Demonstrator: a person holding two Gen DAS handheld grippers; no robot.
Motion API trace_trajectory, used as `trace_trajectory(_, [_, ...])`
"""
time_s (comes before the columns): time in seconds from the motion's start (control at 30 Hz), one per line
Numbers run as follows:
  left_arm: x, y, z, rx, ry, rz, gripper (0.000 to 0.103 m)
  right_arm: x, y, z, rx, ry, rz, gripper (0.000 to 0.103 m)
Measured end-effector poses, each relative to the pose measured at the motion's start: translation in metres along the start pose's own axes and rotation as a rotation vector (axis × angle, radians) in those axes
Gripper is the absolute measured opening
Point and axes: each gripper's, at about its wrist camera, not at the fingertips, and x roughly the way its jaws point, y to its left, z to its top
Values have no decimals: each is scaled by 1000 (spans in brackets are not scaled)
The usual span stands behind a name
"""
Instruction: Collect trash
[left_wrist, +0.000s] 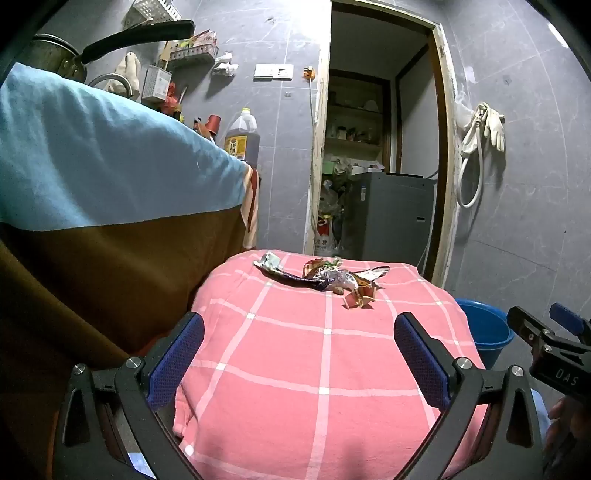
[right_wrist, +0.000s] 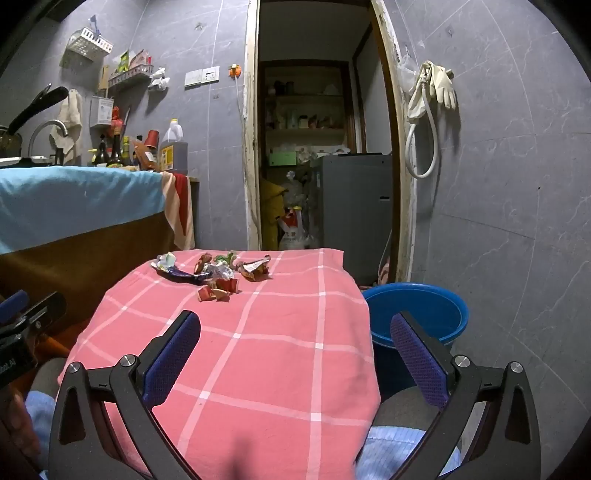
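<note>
A heap of crumpled wrappers lies at the far end of a table covered with a pink checked cloth; it also shows in the right wrist view. A blue bucket stands on the floor right of the table, also seen in the left wrist view. My left gripper is open and empty over the near part of the cloth. My right gripper is open and empty, near the table's right side. Each gripper shows at the edge of the other's view, the right and the left.
A counter draped in blue cloth stands to the left with a pan, bottles and an oil jug. An open doorway lies behind the table. Gloves and a hose hang on the right wall.
</note>
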Motion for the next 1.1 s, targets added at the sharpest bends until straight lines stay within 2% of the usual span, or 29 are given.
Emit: trace_trajectory(1.1, [-4,-15,-6,7,2,-5,101,1,-1,-1,3,3,1,103])
